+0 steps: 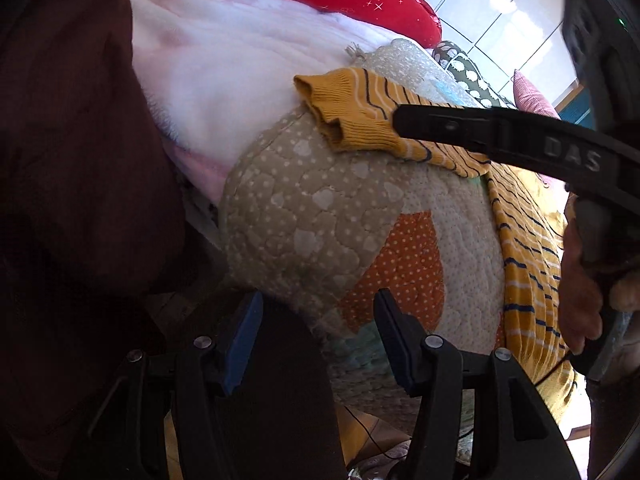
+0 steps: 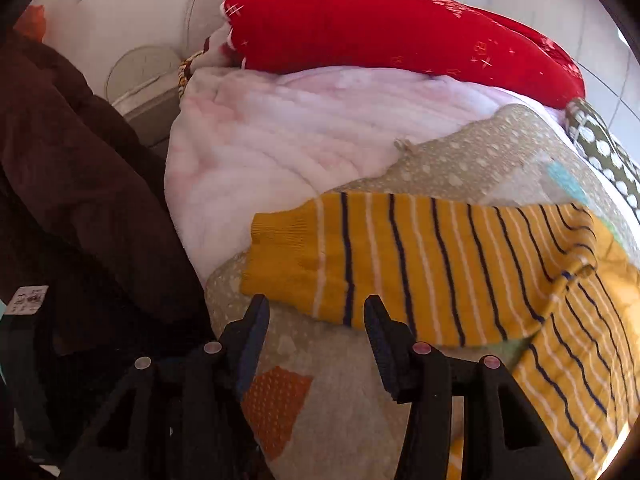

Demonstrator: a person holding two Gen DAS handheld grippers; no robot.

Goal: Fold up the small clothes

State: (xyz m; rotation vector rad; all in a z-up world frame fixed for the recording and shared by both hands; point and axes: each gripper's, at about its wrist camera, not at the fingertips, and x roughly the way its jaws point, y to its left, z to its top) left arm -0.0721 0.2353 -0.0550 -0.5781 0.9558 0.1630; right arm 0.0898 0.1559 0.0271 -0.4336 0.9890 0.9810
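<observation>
Jaws of both grippers stand parted and hold nothing. Left gripper [image 1: 318,336] hovers over a dotted patchwork quilt [image 1: 320,216], its pads clear of the cloth. Right gripper [image 2: 316,334] hangs just above the sleeve [image 2: 400,264] of a mustard striped sweater [image 2: 580,360], whose ribbed cuff [image 2: 276,256] lies flat on the quilt beside a pale pink blanket [image 2: 280,136]. In the left wrist view, one finger of the right gripper reaches across above that cuff, a hand [image 1: 580,280] gripping the tool at the right edge. A red cushion [image 2: 380,20] lies behind the blanket; dark brown fabric [image 2: 80,160] fills the left side.
</observation>
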